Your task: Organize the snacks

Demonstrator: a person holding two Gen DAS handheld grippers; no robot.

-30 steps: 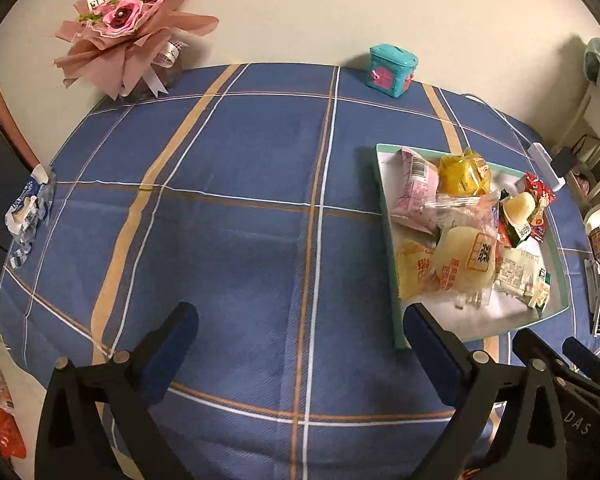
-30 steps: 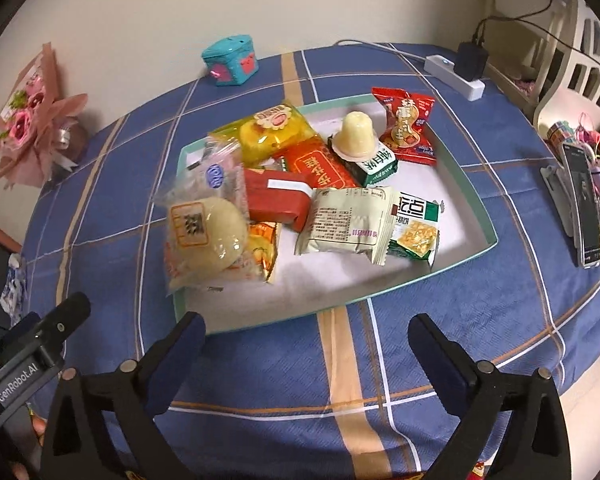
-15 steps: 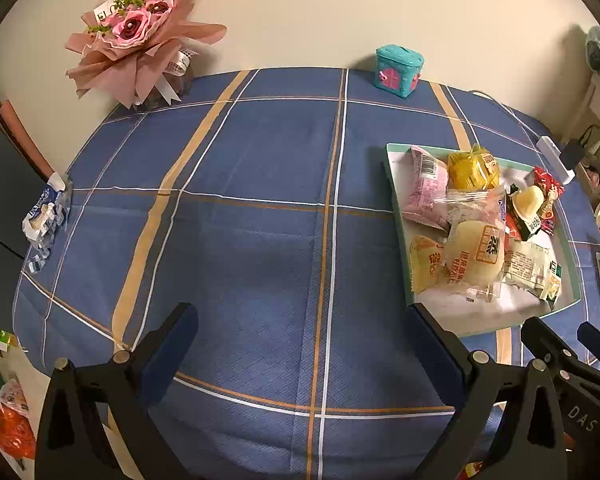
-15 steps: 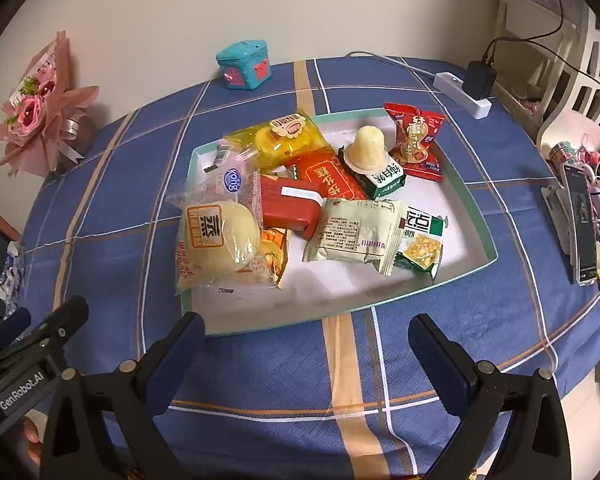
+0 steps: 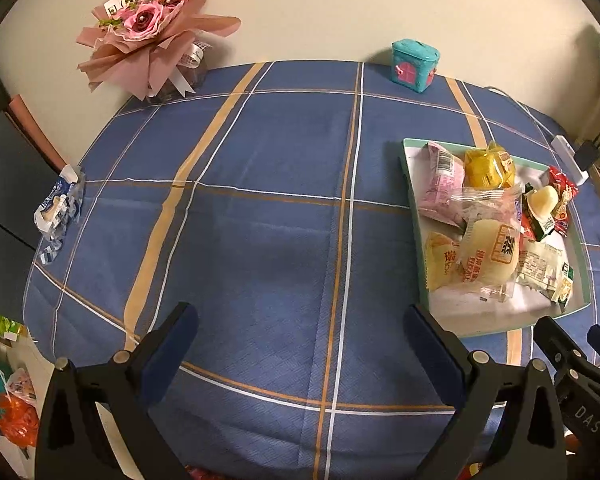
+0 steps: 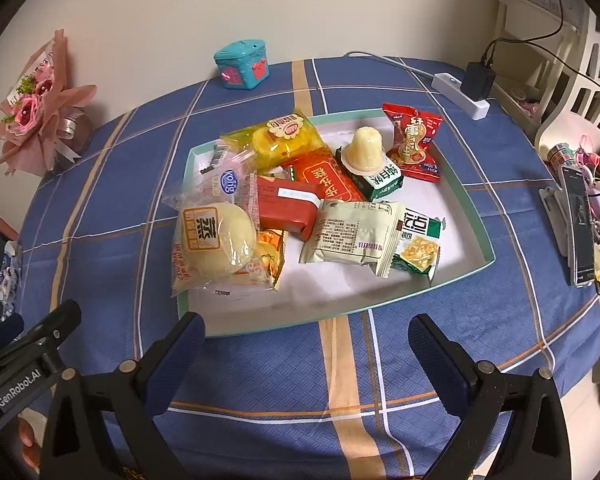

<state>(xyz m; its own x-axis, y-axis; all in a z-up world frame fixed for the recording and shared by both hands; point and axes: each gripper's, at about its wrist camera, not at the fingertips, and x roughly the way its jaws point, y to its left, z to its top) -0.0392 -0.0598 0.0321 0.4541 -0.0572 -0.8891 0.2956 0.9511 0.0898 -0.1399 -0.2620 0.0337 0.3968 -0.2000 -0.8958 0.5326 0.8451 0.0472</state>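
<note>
Right wrist: tray [image 6: 476, 216] lengthwise left-right.

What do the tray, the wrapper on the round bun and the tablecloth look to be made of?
Tray: likely cardboard, matte white inside with teal edging, thin straight walls like a box lid. Bun wrapper: clear glossy plastic film, crinkled, with the pale bun visible through it. Tablecloth: blue plaid with a fine embossed texture and fold creases, possibly non-woven or disposable sheet; hard to confirm.
</note>
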